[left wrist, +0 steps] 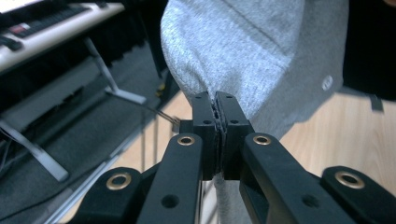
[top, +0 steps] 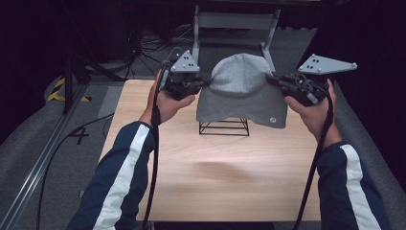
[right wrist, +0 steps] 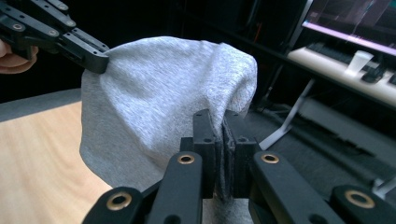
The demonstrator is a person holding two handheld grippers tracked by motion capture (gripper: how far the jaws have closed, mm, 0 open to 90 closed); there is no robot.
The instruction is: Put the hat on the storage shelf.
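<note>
A grey knit beanie [top: 242, 88] hangs over a black wire stand [top: 224, 127] at the far middle of the wooden table [top: 215, 177]. My left gripper [top: 207, 83] is shut on the beanie's left edge; in the left gripper view its jaws [left wrist: 217, 100] pinch grey fabric [left wrist: 252, 46]. My right gripper [top: 272, 79] is shut on the beanie's right edge, with cloth [right wrist: 154, 98] squeezed between its jaws [right wrist: 220, 116]. The left gripper [right wrist: 95, 63] also appears at the upper left of the right gripper view, biting the hat's far edge. A small round logo [top: 272, 120] sits near the hem.
A grey metal frame [top: 234, 21] stands behind the table. Cables and a rail [top: 38, 163] lie on the carpet at left. A keyboard on a stand [right wrist: 345, 70] is off to the side. Near half of the tabletop is bare wood.
</note>
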